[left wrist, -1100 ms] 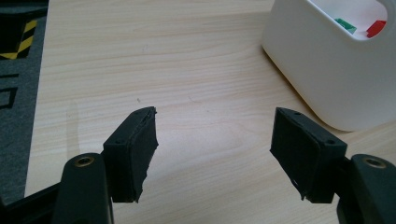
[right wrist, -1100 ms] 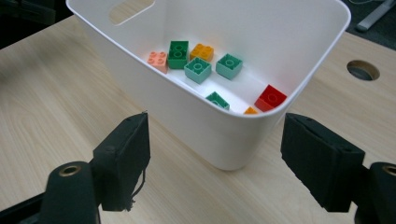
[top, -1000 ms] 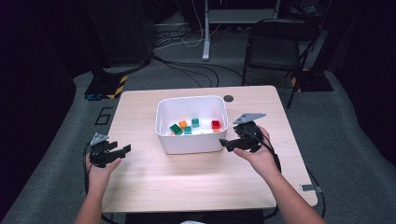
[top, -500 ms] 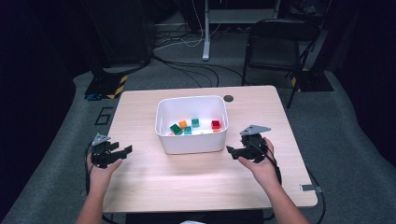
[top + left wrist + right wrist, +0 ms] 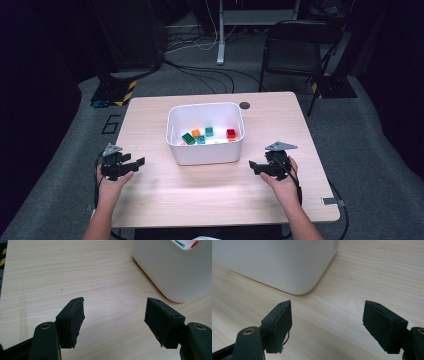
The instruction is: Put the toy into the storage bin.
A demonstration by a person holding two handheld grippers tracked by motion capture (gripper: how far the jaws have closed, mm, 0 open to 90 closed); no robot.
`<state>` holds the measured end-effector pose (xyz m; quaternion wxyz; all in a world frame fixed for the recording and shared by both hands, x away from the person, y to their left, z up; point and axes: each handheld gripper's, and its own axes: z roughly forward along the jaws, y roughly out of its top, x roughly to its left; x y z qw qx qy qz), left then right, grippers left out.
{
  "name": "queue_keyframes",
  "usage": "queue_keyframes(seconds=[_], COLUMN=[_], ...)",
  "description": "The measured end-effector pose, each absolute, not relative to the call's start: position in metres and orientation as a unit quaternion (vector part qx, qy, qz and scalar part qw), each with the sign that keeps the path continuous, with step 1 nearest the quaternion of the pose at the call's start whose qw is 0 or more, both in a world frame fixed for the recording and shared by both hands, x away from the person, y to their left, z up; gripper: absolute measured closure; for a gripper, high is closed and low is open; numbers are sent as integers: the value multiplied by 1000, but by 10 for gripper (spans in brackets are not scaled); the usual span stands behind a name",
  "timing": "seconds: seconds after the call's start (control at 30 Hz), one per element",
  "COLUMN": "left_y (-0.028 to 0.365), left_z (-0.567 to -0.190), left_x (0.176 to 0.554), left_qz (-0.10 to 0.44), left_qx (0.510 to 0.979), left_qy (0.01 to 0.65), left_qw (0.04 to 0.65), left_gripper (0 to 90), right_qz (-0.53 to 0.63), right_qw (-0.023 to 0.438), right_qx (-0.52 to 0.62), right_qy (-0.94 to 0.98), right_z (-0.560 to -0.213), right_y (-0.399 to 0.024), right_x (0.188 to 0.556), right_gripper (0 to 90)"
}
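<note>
Left gripper (image 5: 137, 162) held apart, empty, left of white bin (image 5: 205, 152). Right gripper (image 5: 254, 166) held apart, empty, right of bin. Colored blocks (image 5: 200, 136) seen inside.

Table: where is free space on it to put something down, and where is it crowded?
The table has a bare strip along its near edge, between the left tool and the right tool, in front of the white tub. Both side margins beside the tub are bare too. The tub's inside is crowded with small coloured blocks.
</note>
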<state>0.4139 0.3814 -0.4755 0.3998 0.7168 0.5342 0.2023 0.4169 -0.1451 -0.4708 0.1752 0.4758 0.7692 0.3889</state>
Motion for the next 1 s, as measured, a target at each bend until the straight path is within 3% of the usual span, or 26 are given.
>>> queue_keyframes(seconds=[0.4,1.0], left_y=[378,373], left_z=[-482,-488], left_x=[417,423], left_qz=[199,193], left_qx=[724,730], left_qy=[533,536], left_qw=[392,379], left_gripper=[315,319], right_qz=[361,353], right_qw=[182,183], right_qx=[531,531], right_qy=[745,748], right_z=[-490,-498], right_y=[-170,-170], right_x=[424,426], right_gripper=[231,214])
